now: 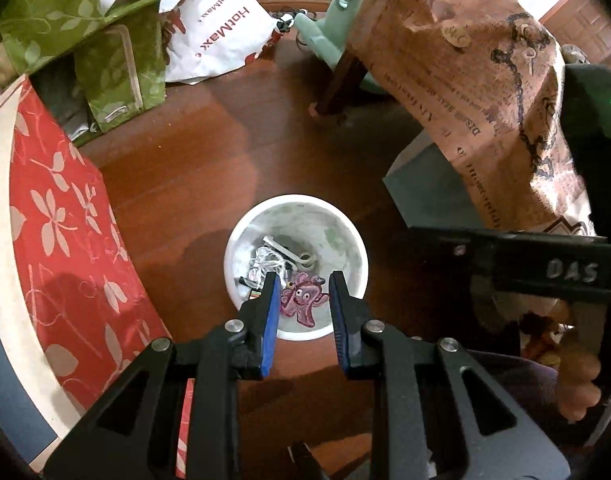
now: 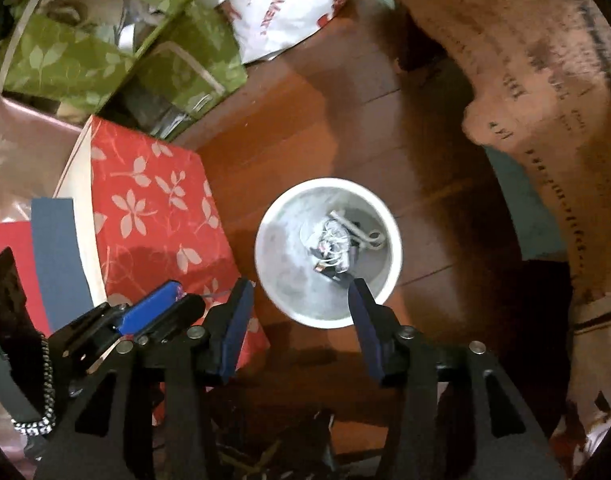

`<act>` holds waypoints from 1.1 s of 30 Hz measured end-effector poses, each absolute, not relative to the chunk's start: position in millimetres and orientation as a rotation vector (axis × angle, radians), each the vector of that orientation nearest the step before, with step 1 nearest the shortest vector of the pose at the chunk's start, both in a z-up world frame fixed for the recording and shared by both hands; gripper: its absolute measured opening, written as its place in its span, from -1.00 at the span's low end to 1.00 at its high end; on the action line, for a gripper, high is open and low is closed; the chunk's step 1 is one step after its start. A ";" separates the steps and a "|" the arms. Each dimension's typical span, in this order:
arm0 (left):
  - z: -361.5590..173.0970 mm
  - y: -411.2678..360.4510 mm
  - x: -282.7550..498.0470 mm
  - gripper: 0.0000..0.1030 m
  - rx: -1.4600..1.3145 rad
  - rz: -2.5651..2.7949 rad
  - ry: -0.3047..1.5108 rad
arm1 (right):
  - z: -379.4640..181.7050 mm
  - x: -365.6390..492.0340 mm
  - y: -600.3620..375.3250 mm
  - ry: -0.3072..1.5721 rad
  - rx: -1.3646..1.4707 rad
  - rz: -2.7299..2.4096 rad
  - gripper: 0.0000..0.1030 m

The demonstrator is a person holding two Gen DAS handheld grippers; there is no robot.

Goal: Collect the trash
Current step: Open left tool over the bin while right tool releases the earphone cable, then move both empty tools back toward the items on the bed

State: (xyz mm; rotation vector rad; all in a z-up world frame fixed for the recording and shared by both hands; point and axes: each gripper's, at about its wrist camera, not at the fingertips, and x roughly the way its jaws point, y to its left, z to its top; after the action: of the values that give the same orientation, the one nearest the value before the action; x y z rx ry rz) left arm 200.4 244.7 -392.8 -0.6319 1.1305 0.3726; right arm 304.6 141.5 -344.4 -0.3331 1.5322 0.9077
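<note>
A white round bin (image 1: 241, 236) stands on the wooden floor; it also shows in the right wrist view (image 2: 281, 216). It holds crumpled clear wrappers (image 1: 265, 260) and a white strip. A pink cartoon-figure wrapper (image 1: 303, 296) lies between the fingers of my left gripper (image 1: 303, 280), directly over the bin; the fingers stand apart from it. My right gripper (image 2: 301, 284) is open and empty above the bin's near rim. The left gripper also appears at the lower left of the right wrist view (image 2: 177, 292), with a bit of pink at its tips.
A red floral box (image 1: 61, 220) lies left of the bin. Green leaf-print bags (image 1: 105, 52) and a white HotMax bag (image 1: 221, 28) lie behind. A brown printed cloth (image 1: 485, 80) drapes over furniture on the right, above a dark grey box (image 1: 421, 188).
</note>
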 end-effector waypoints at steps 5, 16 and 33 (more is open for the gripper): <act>-393.0 240.8 211.1 -0.49 -0.605 0.378 1.161 | -328.7 311.0 131.0 1.476 -0.340 0.894 -0.11; -358.6 226.6 208.1 -0.29 -0.528 0.420 1.153 | -287.4 301.3 108.0 1.350 -0.358 0.937 -0.11; -215.3 156.6 229.8 -0.15 -0.324 0.351 0.931 | -176.0 310.0 17.1 1.067 -0.249 0.901 -0.11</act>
State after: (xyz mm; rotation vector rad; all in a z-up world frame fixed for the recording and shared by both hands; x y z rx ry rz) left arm 229.8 156.6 -215.3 -0.3243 0.9311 0.3509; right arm 310.0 17.1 -176.0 -0.2489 1.0674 0.9012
